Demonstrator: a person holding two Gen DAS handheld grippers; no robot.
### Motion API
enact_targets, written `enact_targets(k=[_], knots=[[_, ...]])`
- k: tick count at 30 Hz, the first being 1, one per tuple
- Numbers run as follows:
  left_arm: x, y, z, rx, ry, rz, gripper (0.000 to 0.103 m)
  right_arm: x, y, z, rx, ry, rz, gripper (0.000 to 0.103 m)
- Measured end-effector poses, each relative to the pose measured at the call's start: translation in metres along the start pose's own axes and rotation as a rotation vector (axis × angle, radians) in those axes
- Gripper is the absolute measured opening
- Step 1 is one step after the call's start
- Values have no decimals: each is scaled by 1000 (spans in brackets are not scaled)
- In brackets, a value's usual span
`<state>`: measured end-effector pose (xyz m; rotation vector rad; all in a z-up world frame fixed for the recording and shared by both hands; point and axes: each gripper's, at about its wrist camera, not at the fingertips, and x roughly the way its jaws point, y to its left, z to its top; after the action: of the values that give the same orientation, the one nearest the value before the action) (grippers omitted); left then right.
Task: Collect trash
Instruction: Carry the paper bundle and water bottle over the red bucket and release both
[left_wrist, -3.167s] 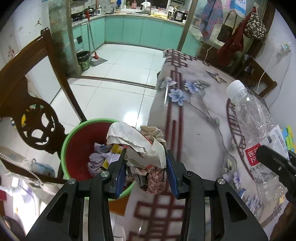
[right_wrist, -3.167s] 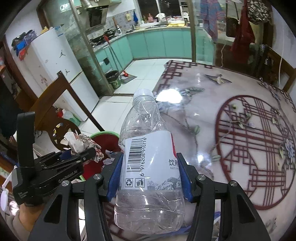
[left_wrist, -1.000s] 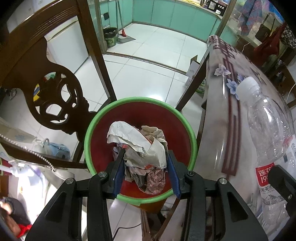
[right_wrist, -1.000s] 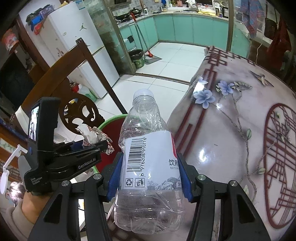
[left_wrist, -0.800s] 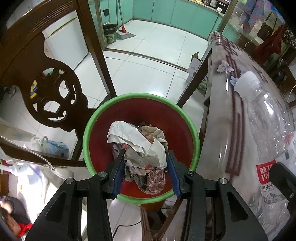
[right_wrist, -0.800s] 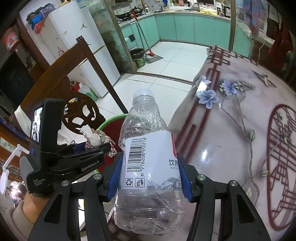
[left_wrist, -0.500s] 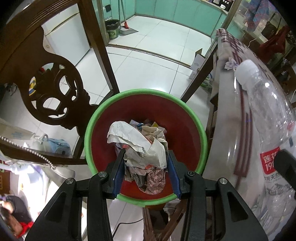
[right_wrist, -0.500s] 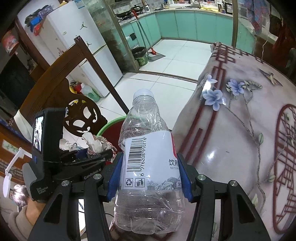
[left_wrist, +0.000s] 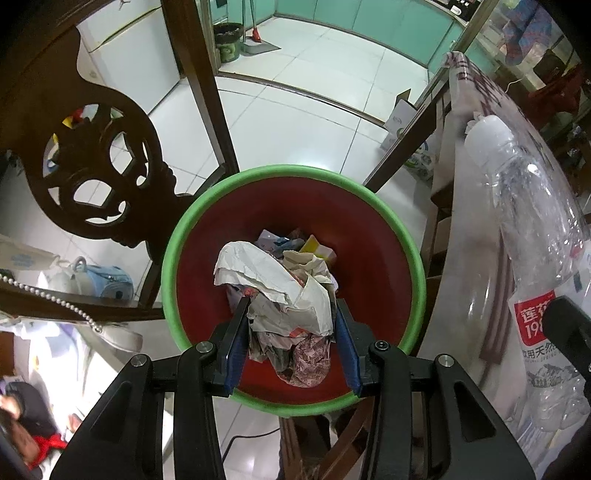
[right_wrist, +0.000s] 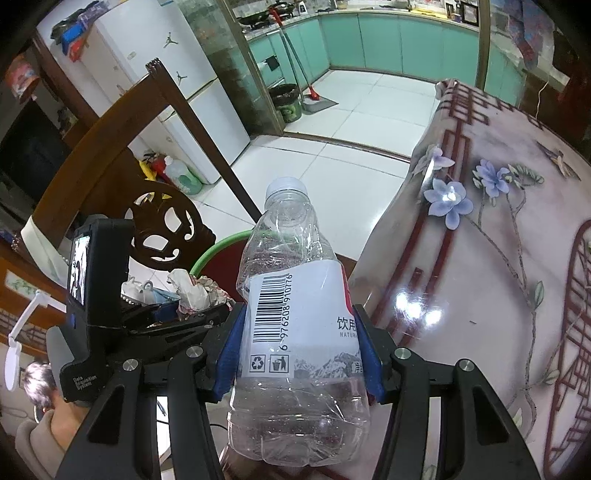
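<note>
**Trash poised over the bin, release not yet made**

Crumpled paper (left_wrist: 284, 295) sits clamped between the blue pads of the left gripper (left_wrist: 291, 347), which points steeply down over the mouth of the green-rimmed red bin (left_wrist: 173, 258). A little litter already lies at the bin's bottom. The bin stands on the floor between a dark carved chair (left_wrist: 92, 177) on the left and the patterned table (right_wrist: 498, 258) on the right. The right gripper (right_wrist: 299, 354) is clamped on an empty plastic bottle (right_wrist: 295, 295), held upright near the table's edge, beside the bin and not yet over it. I judge the drop to be the step in hand: the left jaws need to part so the paper falls inside, then the bottle must swing left over the rim.
</note>
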<state>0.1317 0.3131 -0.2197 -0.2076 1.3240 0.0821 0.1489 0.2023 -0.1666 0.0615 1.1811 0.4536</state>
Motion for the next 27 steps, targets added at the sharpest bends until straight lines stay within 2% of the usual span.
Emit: enact_targets(k=[27], knots=[[15, 8, 9, -16, 29, 21, 43, 16, 3, 3, -38, 3, 9, 54]])
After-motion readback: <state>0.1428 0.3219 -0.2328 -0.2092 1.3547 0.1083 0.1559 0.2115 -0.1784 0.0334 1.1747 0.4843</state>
